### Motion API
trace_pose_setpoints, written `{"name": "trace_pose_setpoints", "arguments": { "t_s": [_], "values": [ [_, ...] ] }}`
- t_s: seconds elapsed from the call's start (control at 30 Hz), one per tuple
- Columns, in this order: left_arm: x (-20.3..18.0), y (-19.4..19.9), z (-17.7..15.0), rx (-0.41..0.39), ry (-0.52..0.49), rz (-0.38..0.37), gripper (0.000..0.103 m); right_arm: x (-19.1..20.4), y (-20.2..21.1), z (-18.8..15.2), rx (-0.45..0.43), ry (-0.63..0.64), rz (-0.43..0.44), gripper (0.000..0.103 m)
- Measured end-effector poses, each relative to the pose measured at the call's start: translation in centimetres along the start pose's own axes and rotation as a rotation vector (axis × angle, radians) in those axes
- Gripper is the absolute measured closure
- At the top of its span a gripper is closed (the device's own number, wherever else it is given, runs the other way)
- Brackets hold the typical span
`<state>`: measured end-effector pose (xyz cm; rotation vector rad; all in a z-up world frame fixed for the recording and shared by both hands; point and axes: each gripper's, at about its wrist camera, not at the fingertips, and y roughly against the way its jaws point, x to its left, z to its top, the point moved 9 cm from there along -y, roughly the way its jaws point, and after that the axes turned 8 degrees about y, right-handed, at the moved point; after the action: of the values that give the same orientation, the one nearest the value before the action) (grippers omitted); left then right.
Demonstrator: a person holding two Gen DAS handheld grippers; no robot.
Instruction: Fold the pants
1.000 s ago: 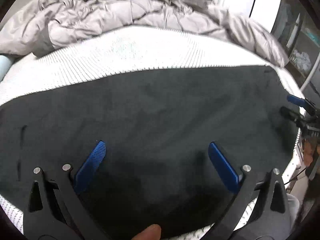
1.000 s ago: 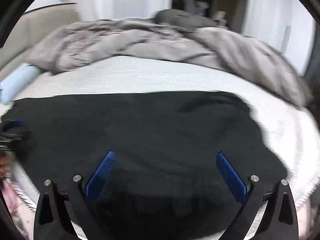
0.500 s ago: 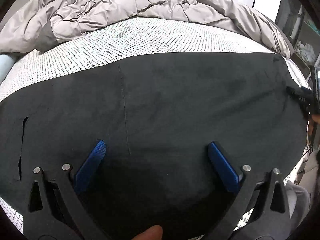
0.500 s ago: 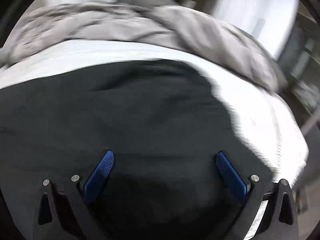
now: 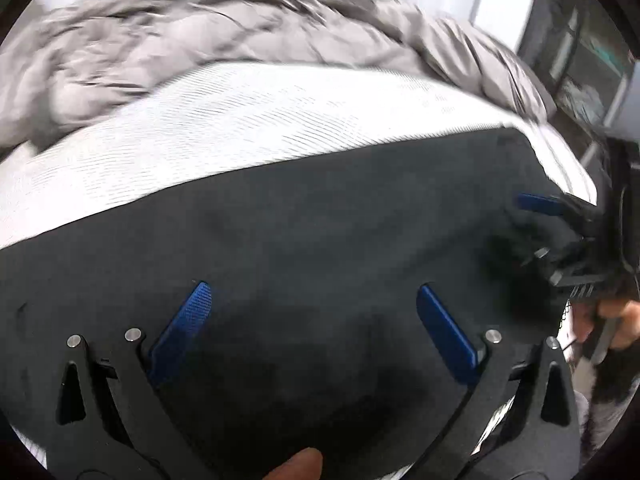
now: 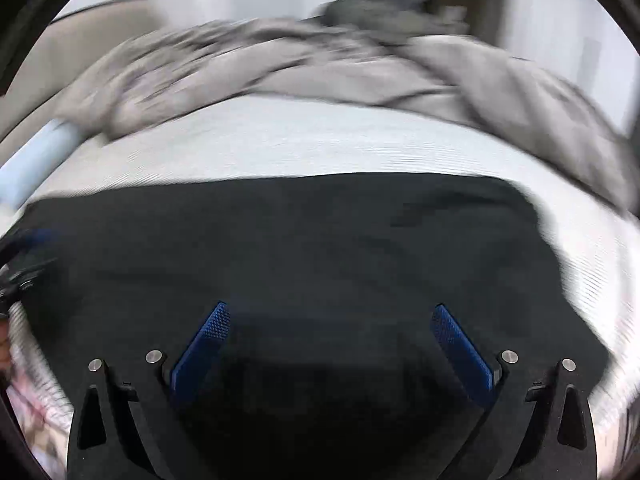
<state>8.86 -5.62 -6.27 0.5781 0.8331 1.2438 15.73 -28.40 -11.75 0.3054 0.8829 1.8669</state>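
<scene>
Holding both tools above the near edge of the bed, we keep our left gripper (image 5: 312,300) with its blue-padded fingers (image 5: 182,330) spread wide apart and nothing between them. Below lies the flat black fabric pants (image 5: 300,240), spread across the white textured mattress cover (image 5: 240,128) along its near edge. Beyond them a crumpled grey quilted duvet (image 5: 200,40) is heaped toward the far edge. Our right gripper (image 6: 332,328) hovers over the pants' right end, fingers equally wide and empty; it also appears at the right edge of the left view (image 5: 560,232).
</scene>
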Motion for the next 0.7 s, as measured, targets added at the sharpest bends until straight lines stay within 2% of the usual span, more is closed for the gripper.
{"name": "trace_pose_setpoints", "arguments": {
  "t_s": [0.07,0.1,0.2,0.3,0.33,0.4,0.43,0.5,0.57,0.63,0.7],
  "values": [
    [-0.6,-3.5,-0.6,0.104,-0.016,0.007,0.001,0.5,-2.2,-0.1,0.045,-0.017,0.031,0.000],
    [0.0,-4.6,-1.0,0.132,-0.011,0.052,0.001,-0.5,-3.8,-0.4,0.086,-0.022,-0.010,0.000],
    [1.4,-3.1,-1.2,0.080,-0.013,0.043,0.001,-4.2,-4.0,-1.0,0.069,-0.020,-0.107,0.001],
    [6.1,-0.6,-1.9,0.028,0.036,0.135,0.001,-11.3,-1.1,-3.8,0.082,-0.089,-0.375,0.001],
    [7.8,0.2,-2.2,0.019,0.062,0.164,0.001,-13.3,-0.4,-4.8,0.063,-0.138,-0.365,0.001],
    [10.7,1.5,-2.6,0.000,0.116,0.217,0.001,-16.4,0.5,-6.3,0.076,-0.192,-0.429,0.001],
    [11.6,2.0,-2.7,-0.005,0.145,0.220,0.001,-17.6,1.0,-6.9,0.082,-0.219,-0.457,0.001],
    [11.8,2.7,-2.7,-0.010,0.169,0.220,0.001,-18.0,1.6,-7.0,0.070,-0.259,-0.438,0.001],
    [10.5,3.0,-2.3,-0.015,0.156,0.222,0.001,-17.5,2.4,-6.5,0.063,-0.245,-0.451,0.001],
    [7.1,3.5,-1.3,-0.035,0.107,0.134,0.001,-15.0,3.3,-5.4,0.022,-0.179,-0.396,0.000],
    [4.2,3.1,0.4,-0.047,0.052,0.084,0.001,-12.3,4.1,-3.6,-0.016,-0.087,-0.366,0.000]
  ]
}}
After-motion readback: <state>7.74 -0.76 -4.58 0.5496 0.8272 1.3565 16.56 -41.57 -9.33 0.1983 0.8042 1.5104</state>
